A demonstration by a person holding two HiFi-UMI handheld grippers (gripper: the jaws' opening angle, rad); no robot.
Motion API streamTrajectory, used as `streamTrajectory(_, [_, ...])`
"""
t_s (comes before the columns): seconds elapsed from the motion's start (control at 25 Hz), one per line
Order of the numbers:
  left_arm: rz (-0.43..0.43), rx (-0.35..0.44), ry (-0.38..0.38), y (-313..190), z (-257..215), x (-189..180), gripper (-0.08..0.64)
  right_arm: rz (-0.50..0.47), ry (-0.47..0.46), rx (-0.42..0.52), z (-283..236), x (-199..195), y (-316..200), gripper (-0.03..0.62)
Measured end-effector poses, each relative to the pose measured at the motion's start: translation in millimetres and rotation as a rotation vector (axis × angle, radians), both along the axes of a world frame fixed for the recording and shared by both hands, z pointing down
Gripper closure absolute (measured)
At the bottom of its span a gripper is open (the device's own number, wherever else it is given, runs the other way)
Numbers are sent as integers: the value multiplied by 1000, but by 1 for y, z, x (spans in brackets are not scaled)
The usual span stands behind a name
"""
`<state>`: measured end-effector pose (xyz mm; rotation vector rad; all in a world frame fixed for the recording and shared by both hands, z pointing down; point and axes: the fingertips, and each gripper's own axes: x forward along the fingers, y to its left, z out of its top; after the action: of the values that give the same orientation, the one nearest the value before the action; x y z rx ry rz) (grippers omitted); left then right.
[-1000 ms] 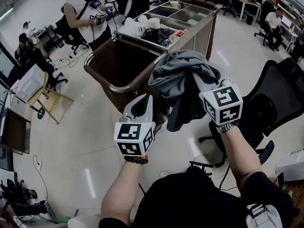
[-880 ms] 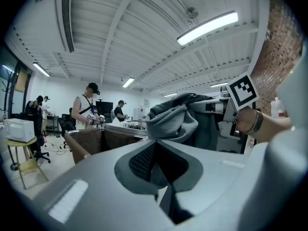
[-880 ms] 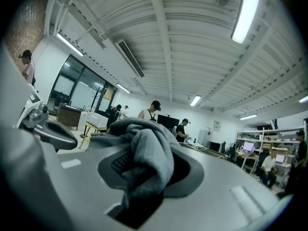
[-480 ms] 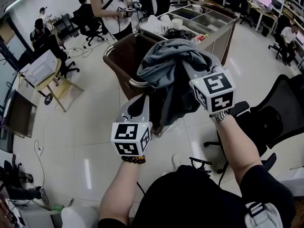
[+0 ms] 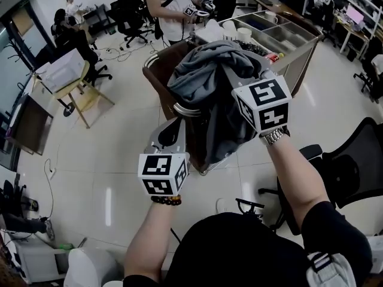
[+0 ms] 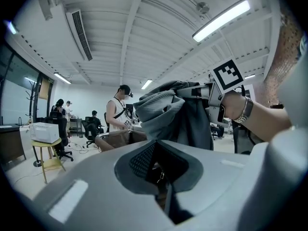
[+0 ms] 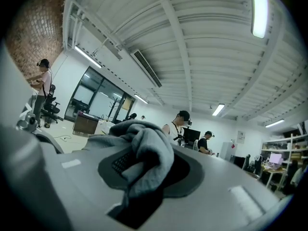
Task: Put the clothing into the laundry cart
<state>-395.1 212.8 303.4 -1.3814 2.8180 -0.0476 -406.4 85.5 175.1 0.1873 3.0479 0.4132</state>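
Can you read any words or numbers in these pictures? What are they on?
No text here can be read.
Left marker cube and right marker cube: only black-and-white square patterns, no letters.
White sheet on the far wall: too small to read.
Grey clothing: no print shows.

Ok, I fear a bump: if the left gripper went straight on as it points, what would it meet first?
Probably the grey garment hanging from the right gripper, though the laundry cart stands close behind it and depth is unclear.
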Motion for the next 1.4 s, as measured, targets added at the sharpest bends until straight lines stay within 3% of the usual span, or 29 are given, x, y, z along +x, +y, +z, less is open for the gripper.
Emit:
streamTrajectory(0.16, [-34, 2, 10, 1, 8, -39, 557, -25, 40, 5, 18, -54, -1, 466])
streamTrajectory(0.72, [-99, -19, 28, -31, 51, -100, 557, -65, 231, 22, 126, -159, -35, 457])
streamTrajectory(0.88, [-118, -23, 33, -34, 56, -112, 557, -93, 280, 37, 145, -175, -33, 419])
streamTrajectory(1.04, [-129, -28, 34, -40, 61, -119, 557, -144, 332, 50, 167, -184, -30, 321])
streamTrajectory(1.4, [-131, -34, 31, -60, 71, -126, 557, -155, 303, 37, 176, -186, -50, 321])
